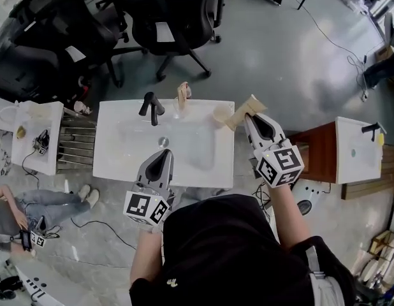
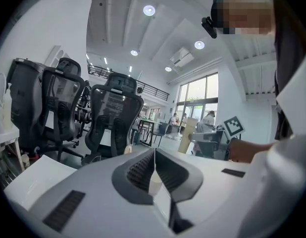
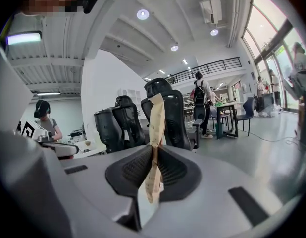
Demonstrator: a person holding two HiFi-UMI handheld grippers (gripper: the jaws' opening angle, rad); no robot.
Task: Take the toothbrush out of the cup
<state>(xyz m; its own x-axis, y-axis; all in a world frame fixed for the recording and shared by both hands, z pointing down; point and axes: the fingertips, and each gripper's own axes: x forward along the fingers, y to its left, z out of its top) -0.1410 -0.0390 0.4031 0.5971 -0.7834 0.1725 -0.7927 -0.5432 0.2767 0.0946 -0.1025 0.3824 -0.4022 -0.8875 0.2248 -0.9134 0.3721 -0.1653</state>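
A tan paper-wrapped toothbrush (image 1: 241, 112) (image 3: 155, 128) is clamped in my right gripper (image 1: 250, 118) (image 3: 154, 150), held in the air just right of the beige cup (image 1: 220, 113) at the back right of the white washbasin (image 1: 120, 158). It is clear of the cup. Another wrapped toothbrush (image 1: 183, 93) stands in a clear cup (image 1: 178, 110) beside the black faucet (image 1: 151, 107). My left gripper (image 1: 160, 157) (image 2: 154, 152) hovers over the basin's front edge, jaws shut with nothing held.
Black office chairs (image 1: 165, 18) stand behind the basin. A smaller white basin (image 1: 37, 136) is at the left, and a wooden stand with another basin (image 1: 356, 148) at the right. A person sits on the floor at lower left (image 1: 31, 206).
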